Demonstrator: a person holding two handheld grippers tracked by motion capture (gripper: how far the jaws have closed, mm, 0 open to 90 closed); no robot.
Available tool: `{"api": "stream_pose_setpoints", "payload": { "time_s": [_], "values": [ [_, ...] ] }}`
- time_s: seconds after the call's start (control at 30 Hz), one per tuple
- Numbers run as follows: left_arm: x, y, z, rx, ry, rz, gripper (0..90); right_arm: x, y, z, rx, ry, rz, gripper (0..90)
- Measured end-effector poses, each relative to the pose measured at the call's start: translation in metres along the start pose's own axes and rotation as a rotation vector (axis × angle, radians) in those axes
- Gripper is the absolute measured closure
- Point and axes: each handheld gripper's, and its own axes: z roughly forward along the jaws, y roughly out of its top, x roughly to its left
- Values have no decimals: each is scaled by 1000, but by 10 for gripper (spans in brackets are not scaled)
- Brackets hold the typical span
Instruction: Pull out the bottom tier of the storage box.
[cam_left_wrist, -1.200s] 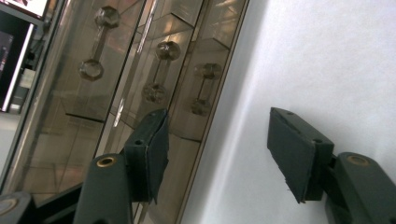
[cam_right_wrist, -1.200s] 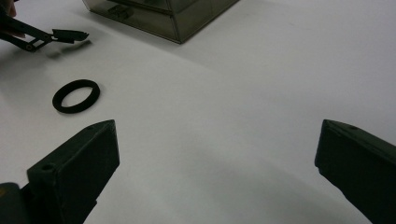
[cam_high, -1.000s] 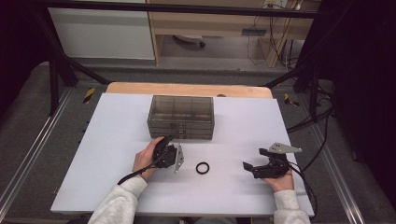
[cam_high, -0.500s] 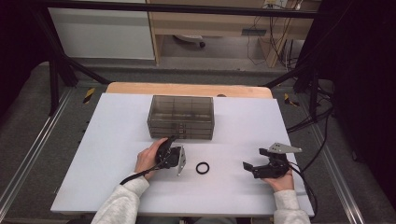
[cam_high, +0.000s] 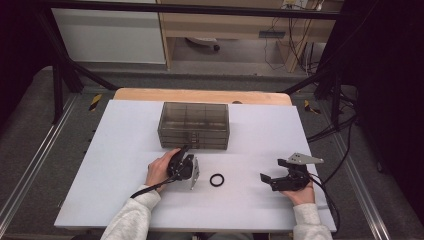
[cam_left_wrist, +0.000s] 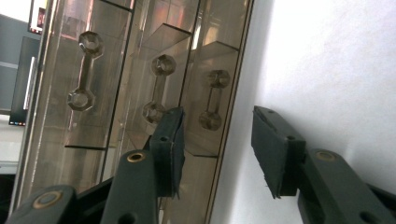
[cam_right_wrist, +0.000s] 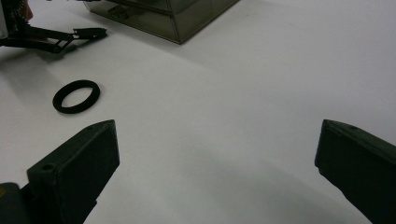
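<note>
Drawer box: smoked translucent plastic, rectangular, three stacked drawers, sits at the back-centre of the white table. Each drawer front has a clear dumbbell-shaped handle with faceted ends; bottom one is nearest the tabletop in the left gripper view.

Left gripper: hand holds it rolled on its side, just in front of the box's lower left front. Jaws moderately apart, nothing between them, flat black pads. In its own view one jaw overlaps the drawer fronts near the middle handle, the other is over bare table. Can't tell if either touches the box.

Right gripper: resting at the table's right side, well apart from the box, jaws spread wide, empty, pointing toward the left.

Black ring: thin, matte, round, lying flat on the table between the two grippers, closer to the left one. Touching neither.

Table surface is smooth, matte white; wooden edge shows behind it.
</note>
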Motion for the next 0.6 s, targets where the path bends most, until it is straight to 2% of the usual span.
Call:
{"api": "stream_pose_setpoints", "payload": {
  "time_s": [0.27, 0.33, 0.6],
  "values": [
    [-3, 0, 4, -9, 25, 20, 573, 0, 0, 0, -1, 1, 3, 4],
    [-4, 0, 4, -3, 33, 37, 583, 0, 0, 0, -1, 1, 1, 4],
    [-6, 0, 8, -10, 45, 45, 621, 0, 0, 0, -1, 1, 1, 4]
  ]
}}
